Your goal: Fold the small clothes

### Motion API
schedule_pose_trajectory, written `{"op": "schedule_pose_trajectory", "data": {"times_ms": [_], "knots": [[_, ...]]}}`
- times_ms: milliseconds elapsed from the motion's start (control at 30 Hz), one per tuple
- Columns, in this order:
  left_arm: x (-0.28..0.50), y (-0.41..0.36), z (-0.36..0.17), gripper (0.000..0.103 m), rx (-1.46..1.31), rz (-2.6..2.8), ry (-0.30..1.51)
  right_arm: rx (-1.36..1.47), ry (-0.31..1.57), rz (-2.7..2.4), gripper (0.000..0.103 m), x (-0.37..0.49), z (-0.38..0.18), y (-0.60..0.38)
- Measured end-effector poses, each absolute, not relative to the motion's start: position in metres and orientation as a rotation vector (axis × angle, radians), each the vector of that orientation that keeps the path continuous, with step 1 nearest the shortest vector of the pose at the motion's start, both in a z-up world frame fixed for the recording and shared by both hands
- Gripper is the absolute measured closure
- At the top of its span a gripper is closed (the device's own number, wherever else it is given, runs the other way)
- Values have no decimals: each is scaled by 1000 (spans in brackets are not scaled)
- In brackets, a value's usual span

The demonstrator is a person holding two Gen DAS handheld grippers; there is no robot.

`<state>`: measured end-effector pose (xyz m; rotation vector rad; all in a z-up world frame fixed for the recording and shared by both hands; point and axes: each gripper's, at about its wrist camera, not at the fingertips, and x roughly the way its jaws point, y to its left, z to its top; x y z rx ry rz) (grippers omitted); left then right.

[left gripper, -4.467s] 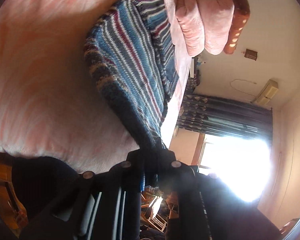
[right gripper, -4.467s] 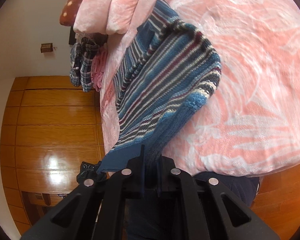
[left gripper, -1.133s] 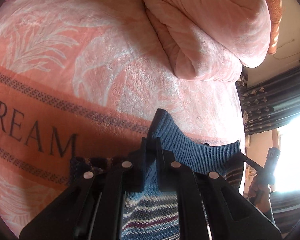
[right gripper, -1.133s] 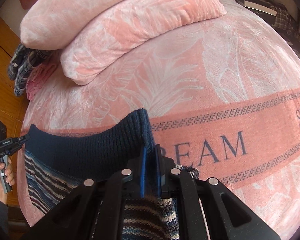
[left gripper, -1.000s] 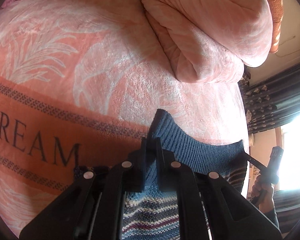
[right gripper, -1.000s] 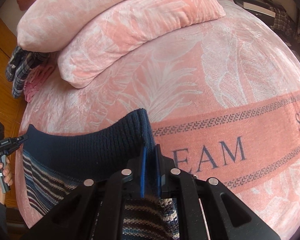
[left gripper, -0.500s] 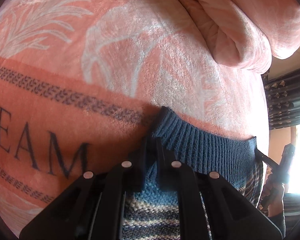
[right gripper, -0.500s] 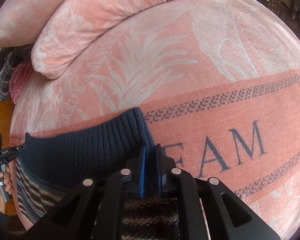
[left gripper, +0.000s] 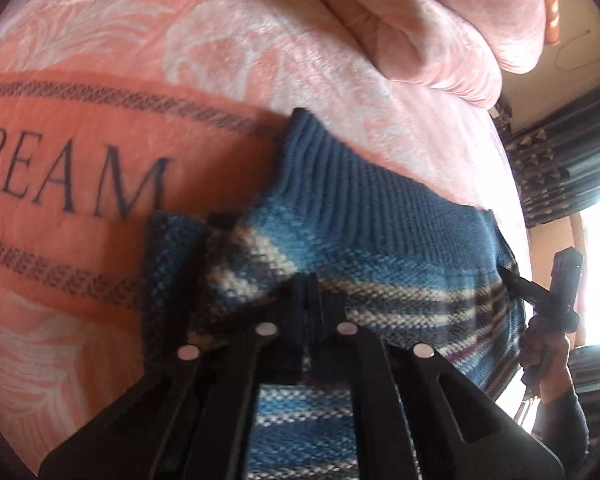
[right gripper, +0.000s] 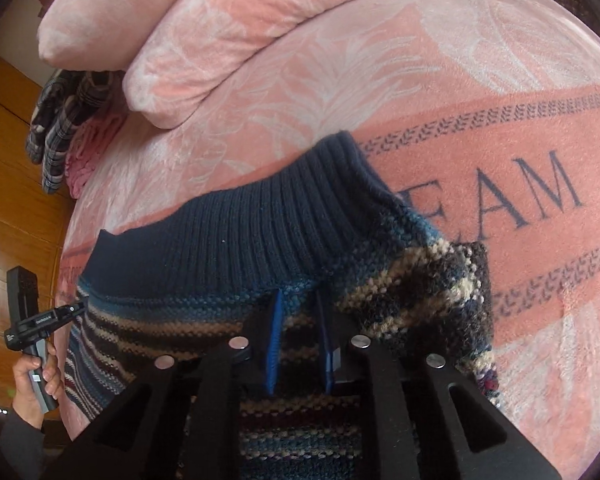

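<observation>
A blue striped knit sweater point(left gripper: 380, 216) with a dark ribbed hem point(right gripper: 260, 232) lies on the pink bed blanket point(left gripper: 100, 80). The hem points toward the pillows. My left gripper point(left gripper: 310, 284) has its fingers close together on the striped knit just below the hem. My right gripper point(right gripper: 300, 300) is open, its blue pads point(right gripper: 275, 332) apart with striped knit showing between them. In each view the other gripper sits at the sweater's far corner: the right one point(left gripper: 560, 280), the left one point(right gripper: 32, 320), each in a hand.
Folded pink quilts point(right gripper: 228, 28) are stacked at the head of the bed. A checked cloth point(right gripper: 60, 120) hangs at the bed's left edge by wooden panelling. Dark curtains point(left gripper: 560, 160) and a bright window are at the right.
The sweater was carried up and laid flat on the blanket. In the last half second the hem has moved away from both grippers' tips, and the right gripper's pads have parted.
</observation>
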<state>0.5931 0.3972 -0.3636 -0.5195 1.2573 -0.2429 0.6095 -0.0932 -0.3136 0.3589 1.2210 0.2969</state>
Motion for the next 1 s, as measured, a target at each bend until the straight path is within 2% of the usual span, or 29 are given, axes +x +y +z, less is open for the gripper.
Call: {"op": "schedule_pose_trajectory", "data": {"times_ms": [67, 100, 233, 367, 433, 500, 533, 567, 600, 700, 800, 833, 900, 933, 967, 1000], "knots": [[589, 403, -353, 103, -523, -223, 1235, 377, 1226, 282, 91, 607, -304, -96], [583, 401, -343, 96, -498, -228, 1212, 393, 1212, 299, 89, 601, -295, -94], [551, 372, -305, 94, -473, -409, 1117, 391, 1194, 500, 89, 559, -267, -58], [519, 352, -331, 92, -460, -440, 1175, 344, 1278, 568, 89, 525, -295, -22], [514, 358, -357, 99, -468, -375, 1228, 319, 1273, 535, 100, 519, -310, -19], [511, 367, -365, 102, -523, -363, 1228, 369, 1282, 524, 100, 519, -309, -24], [509, 368, -359, 101, -520, -351, 1215, 381, 1281, 517, 95, 517, -302, -26], [505, 368, -348, 91, -522, -360, 1184, 374, 1262, 530, 90, 512, -290, -26], [496, 368, -335, 88, -539, -393, 1148, 375, 1242, 552, 90, 505, -281, -27], [461, 351, -312, 87, -496, -474, 1088, 354, 1238, 593, 90, 474, -274, -33], [444, 331, -339, 85, -390, -436, 1172, 284, 1305, 536, 93, 455, -304, -38], [444, 328, -354, 88, -370, -409, 1211, 286, 1309, 527, 97, 452, -312, -43], [442, 333, -371, 90, -415, -393, 1217, 286, 1302, 522, 97, 450, -310, -44], [442, 336, -369, 90, -446, -387, 1215, 302, 1302, 526, 91, 448, -302, -46], [440, 339, -364, 84, -473, -382, 1202, 325, 1280, 538, 83, 447, -291, -51], [438, 341, -357, 76, -495, -390, 1180, 337, 1247, 528, 82, 443, -279, -59]]}}
